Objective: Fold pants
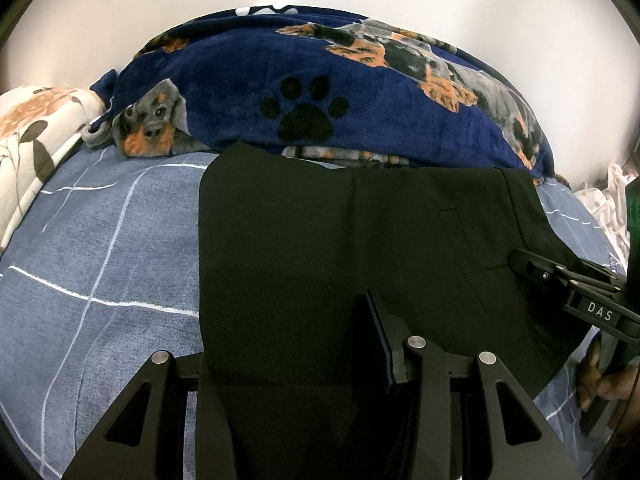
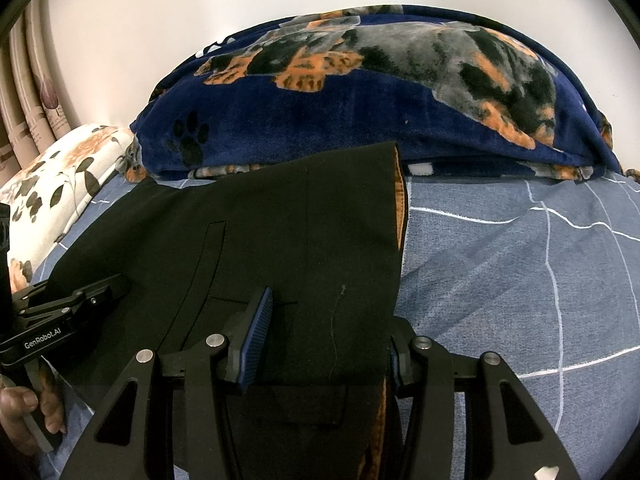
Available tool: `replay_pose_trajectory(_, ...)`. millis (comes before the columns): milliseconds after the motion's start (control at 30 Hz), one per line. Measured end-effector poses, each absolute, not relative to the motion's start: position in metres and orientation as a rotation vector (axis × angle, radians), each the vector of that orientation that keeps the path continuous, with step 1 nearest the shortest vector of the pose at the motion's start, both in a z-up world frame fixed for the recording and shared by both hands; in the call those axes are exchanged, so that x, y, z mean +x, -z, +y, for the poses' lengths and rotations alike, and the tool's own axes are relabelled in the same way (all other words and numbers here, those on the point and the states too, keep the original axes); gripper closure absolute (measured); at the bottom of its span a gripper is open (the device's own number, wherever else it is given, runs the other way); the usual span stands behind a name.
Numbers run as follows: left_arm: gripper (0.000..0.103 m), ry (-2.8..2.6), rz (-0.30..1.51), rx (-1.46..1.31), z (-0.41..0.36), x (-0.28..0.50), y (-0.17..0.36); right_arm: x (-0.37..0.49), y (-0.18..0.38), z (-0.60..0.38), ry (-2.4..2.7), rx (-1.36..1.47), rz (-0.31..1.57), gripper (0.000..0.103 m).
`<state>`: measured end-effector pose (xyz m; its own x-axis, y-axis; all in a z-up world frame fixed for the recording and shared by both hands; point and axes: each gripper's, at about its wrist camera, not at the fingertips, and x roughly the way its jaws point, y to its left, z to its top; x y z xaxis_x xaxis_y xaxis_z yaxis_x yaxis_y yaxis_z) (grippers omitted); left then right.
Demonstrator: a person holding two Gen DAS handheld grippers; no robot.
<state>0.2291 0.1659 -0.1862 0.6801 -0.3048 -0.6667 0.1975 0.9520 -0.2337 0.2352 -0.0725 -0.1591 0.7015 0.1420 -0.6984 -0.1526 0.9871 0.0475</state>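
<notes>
The black pants lie flat on a bed, on a blue checked bedsheet, folded into a broad dark panel. In the left wrist view the long axis runs from 9 o'clock to 3 o'clock, with a straight folded edge at 9 and a welt pocket toward 3. In the right wrist view the waistband end with its orange lining sits at 3 o'clock, its edge running from 12 to 6.

The left gripper straddles the near edge of the pants at 6 o'clock. One blue-padded finger rests on top of the cloth; the other is hidden under it, so I cannot tell whether the jaws pinch the fabric. The right gripper stands likewise at the waistband corner, jaws partly apart with cloth between them; grip unclear.

A navy dog-print blanket is heaped at 12 o'clock, just beyond the pants. A floral pillow lies at 9 o'clock.
</notes>
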Motion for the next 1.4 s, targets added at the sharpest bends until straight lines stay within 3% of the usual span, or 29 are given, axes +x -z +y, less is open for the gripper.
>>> replay_pose_trajectory(1400,0.060,0.282,0.763,-0.144,0.179,0.245,0.184,0.236,0.160,-0.077,-0.155,-0.026,0.776,0.057)
